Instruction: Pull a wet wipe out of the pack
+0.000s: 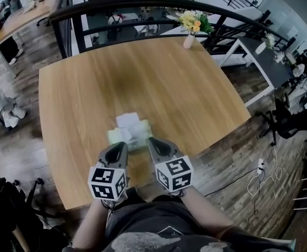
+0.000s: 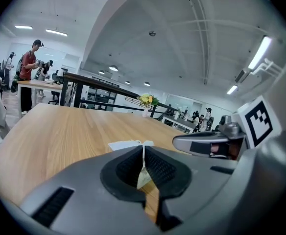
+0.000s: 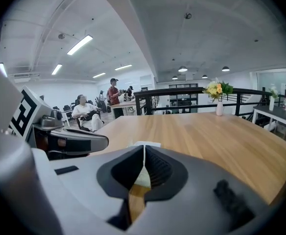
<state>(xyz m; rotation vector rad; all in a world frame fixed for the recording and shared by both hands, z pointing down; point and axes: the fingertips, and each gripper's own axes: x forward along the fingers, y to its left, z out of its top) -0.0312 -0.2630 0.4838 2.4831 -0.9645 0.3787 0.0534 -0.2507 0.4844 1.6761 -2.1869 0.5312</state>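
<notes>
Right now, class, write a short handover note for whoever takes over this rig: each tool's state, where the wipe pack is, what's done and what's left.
Tools: left tool and right tool are both shut and empty, tips close to the near side of the pack.
Things: pack on the wooden table near the person's edge, white sheet on top.
Done: no wipe pulled yet.
Left: open one tool, pinch the white sheet, pull; the other could steady the pack.

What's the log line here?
left gripper: shut, empty | right gripper: shut, empty | wipe pack: on table, by both tips | white sheet: on top of pack
</notes>
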